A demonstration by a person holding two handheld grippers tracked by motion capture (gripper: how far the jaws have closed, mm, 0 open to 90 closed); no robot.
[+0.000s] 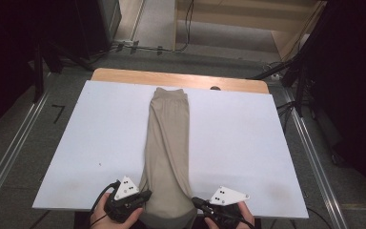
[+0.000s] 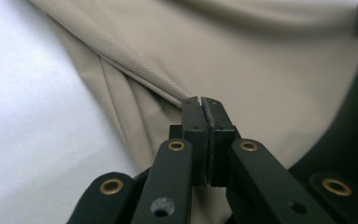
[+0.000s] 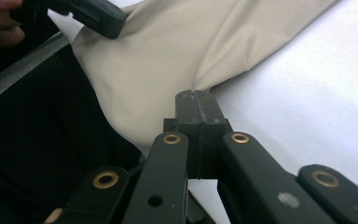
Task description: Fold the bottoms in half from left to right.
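Beige trousers (image 1: 167,143), folded lengthwise, textured weave, hem end over table edge

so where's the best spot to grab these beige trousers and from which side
Grip the beige trousers at the near end, one pinch on each outer edge, coming in from the person's side of the white board. They lie folded long and narrow, with that end hanging over the near edge, so the cloth is easy to pinch there. The left gripper and right gripper look shut on those edges.
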